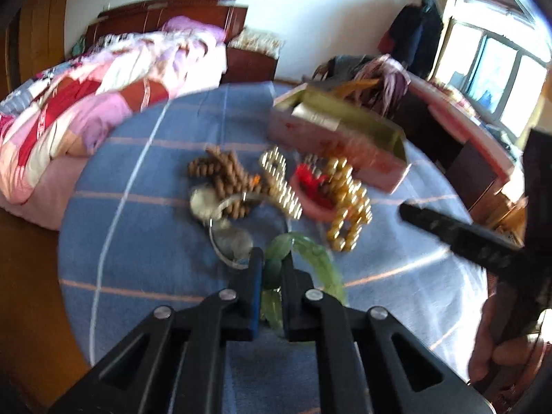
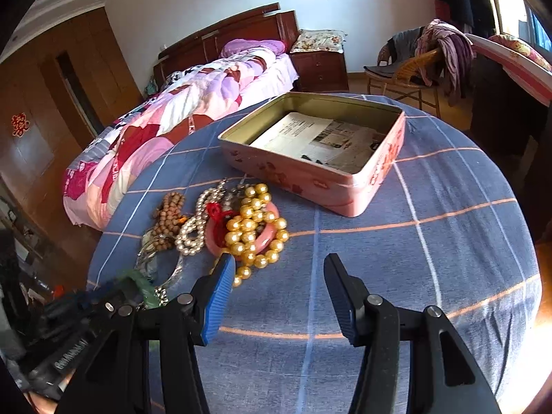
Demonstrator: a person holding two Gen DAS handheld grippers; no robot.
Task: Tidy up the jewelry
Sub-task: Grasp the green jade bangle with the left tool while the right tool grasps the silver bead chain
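A pile of jewelry lies on the blue checked tablecloth (image 2: 414, 258): brown wooden beads (image 2: 169, 217), a silver-white bead string (image 2: 193, 227), gold pearls (image 2: 252, 231) over a pink bangle (image 2: 267, 238) with red thread, and a clear bangle (image 2: 155, 265). My left gripper (image 1: 272, 269) is shut on a green jade bracelet (image 1: 317, 262), also seen in the right wrist view (image 2: 138, 284). My right gripper (image 2: 279, 276) is open and empty, just right of the pile. An open pink tin (image 2: 310, 176) lined with newspaper stands behind the pile.
The round table's edge drops off on all sides. A bed with a pink quilt (image 2: 165, 114) is at the left, a nightstand (image 2: 321, 65) behind, a wicker chair with clothes (image 2: 421, 65) and a desk (image 2: 510, 69) at the right.
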